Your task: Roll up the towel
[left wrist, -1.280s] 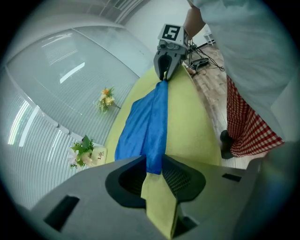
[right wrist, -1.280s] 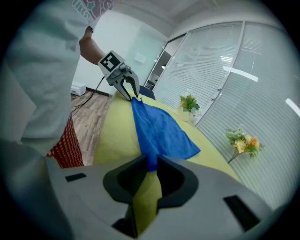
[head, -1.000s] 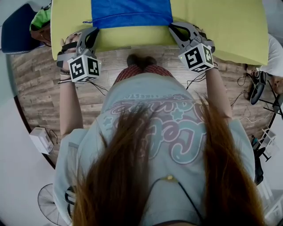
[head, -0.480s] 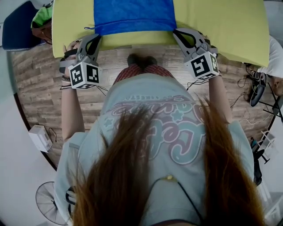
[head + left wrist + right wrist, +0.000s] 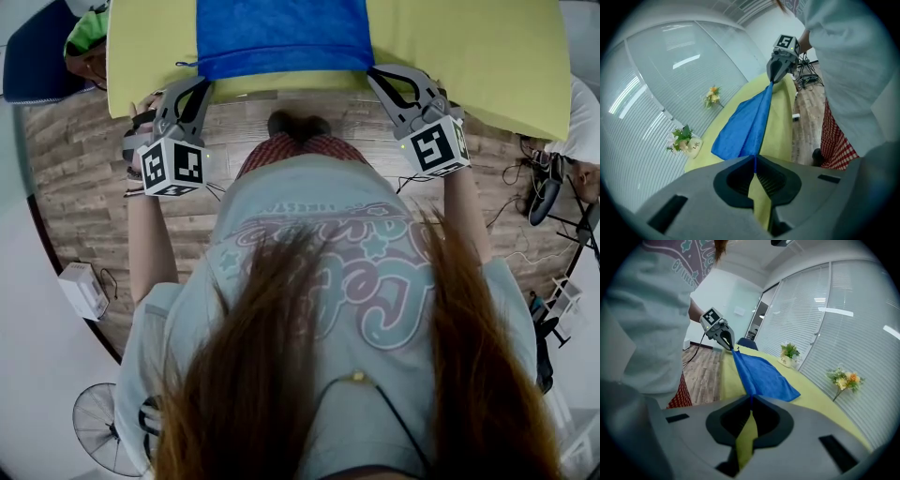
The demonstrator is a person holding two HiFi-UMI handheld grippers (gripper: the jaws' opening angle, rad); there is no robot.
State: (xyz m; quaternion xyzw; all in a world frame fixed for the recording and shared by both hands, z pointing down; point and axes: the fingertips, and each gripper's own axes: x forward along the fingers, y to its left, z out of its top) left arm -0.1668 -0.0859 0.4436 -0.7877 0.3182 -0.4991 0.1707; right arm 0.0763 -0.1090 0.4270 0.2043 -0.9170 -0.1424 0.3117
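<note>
The left gripper [image 5: 754, 160] has its jaws pressed together on one near corner of the blue towel [image 5: 743, 124]. A thin edge of blue cloth comes out right at the jaw tips. The right gripper [image 5: 751, 399] is clamped in the same way on the other near corner, and the cloth fans out from its tips. The towel's near edge runs in a straight, taut line from one gripper to the other. Beyond both grippers, the rest of the towel spreads away over the yellow-green table cover [image 5: 469, 47], and its far end lies flat there.

In the head view both grippers sit at the table's near edge, one at each side of the towel and well apart, with their marker cubes turned toward the person. The person stands close behind the grippers, over a wooden floor [image 5: 75, 178].

Farther out past the towel, near the far edge of the table, stand a small pot with a green plant [image 5: 790, 355] and a sprig of yellow and orange flowers [image 5: 843, 378]. Behind them is a wall of white blinds [image 5: 661, 70]. On the floor off to the left gripper's side are a white box [image 5: 86, 295] and a fan [image 5: 98, 427].
</note>
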